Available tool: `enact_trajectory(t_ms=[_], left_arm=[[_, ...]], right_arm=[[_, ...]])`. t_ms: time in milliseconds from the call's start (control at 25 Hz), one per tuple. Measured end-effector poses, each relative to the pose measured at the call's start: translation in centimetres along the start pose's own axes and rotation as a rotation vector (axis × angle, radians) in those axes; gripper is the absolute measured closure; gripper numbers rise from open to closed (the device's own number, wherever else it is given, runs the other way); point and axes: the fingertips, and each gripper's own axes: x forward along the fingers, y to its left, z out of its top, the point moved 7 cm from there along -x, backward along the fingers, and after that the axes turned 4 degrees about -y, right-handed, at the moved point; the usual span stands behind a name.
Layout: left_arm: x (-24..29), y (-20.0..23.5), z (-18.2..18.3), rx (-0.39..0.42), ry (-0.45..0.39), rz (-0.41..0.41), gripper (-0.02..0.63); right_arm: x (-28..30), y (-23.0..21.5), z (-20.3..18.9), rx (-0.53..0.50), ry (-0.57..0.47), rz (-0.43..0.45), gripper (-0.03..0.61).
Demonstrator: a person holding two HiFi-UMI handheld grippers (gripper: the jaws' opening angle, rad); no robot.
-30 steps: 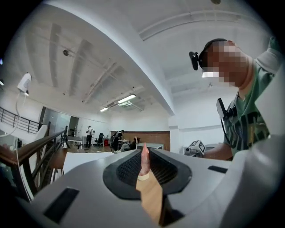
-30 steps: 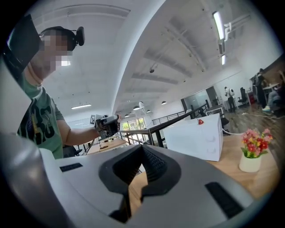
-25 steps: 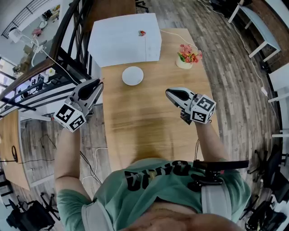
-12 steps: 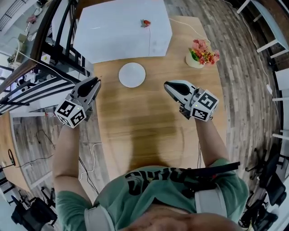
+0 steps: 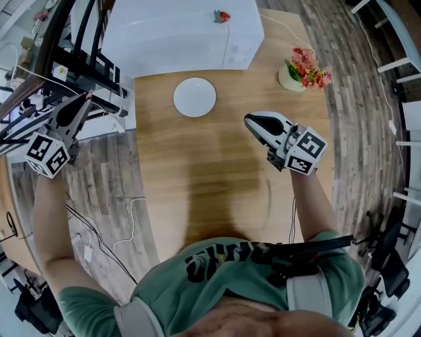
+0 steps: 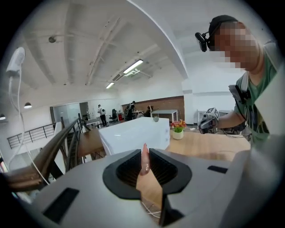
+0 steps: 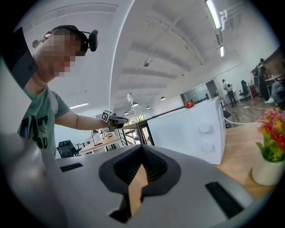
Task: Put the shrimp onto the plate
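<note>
My right tongs [image 5: 249, 120] hang over the wooden table [image 5: 217, 191], jaws drawn together to a point with nothing between them. My left tongs [image 5: 83, 103] are off the table's left edge, over the floor, also drawn narrow. A thin pinkish sliver shows at their seam, and I cannot tell whether it is part of the pad or something pinched.

The white plate [image 5: 195, 97] lies empty ahead of the right tongs and a little to their left. Beyond it stands the white microwave [image 5: 177, 36], and the red shrimp [image 5: 224, 16] sits on its top, well away from both tongs. A pot of flowers [image 5: 304, 71] stands ahead and to the right.

I judge the reach for the shrimp has not started. The right tongs are the better placed. I should spread the jaws before arriving, come in above the microwave's top, and close gently across the shrimp's body. Then I should lift it clear of the edge before bringing it back to the plate.
</note>
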Motion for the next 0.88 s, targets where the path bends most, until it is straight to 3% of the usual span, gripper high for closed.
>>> enact_trajectory(t_ms=[120,240,600,880], left_arm=[[0.1,1.4,2.6,0.055,-0.026,0.005,0.552],[2.8,0.0,2.9,0.081,-0.044,-0.036,0.552],[14.1,-6.7,-1.4,0.098,0.014,-0.199,0.552],[20.6,-8.8,-4.8,0.136,0.089,-0.263,0.552]], right_arm=[[-0.1,0.5,0.9,-0.020,0.004,-0.001,0.572],[0.1,0.9,1.7,-0.038,0.000,-0.002,0.572],[0.3,0.1,1.6,-0.044,-0.008,0.007,0.572],[0.2,-2.0,-0.4,-0.020,-0.019,0.002,0.572]])
